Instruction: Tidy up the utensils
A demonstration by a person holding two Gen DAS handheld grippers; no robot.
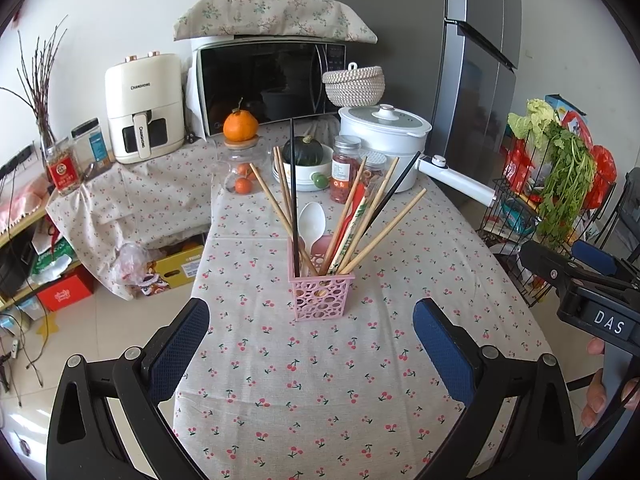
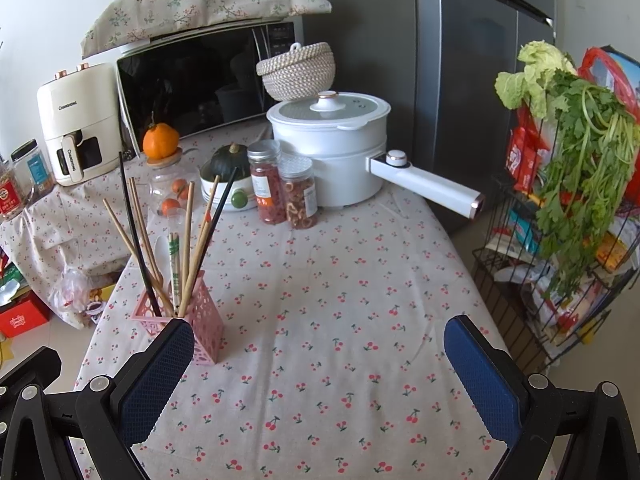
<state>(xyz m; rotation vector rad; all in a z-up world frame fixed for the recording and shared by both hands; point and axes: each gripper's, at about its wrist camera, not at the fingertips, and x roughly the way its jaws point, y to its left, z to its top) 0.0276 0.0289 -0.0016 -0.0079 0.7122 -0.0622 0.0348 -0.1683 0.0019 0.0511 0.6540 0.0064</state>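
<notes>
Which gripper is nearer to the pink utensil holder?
Probably right. The right gripper has its left finger beside the pink utensil holder; the left gripper faces it from farther back.

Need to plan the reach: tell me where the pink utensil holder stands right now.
The pink utensil holder stands upright mid-table on the cherry-print tablecloth, centred ahead of the open left gripper and just beyond the right gripper's left finger.

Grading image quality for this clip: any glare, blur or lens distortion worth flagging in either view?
Left wrist view: sharp, soft daylight, strong fisheye bending at the dark-vignetted edges, and the microwave door mirrors the orange. Right wrist view: equally sharp, fridge edges bow, and faint reflections show on the microwave glass. No motion blur on the chopsticks in either.
</notes>
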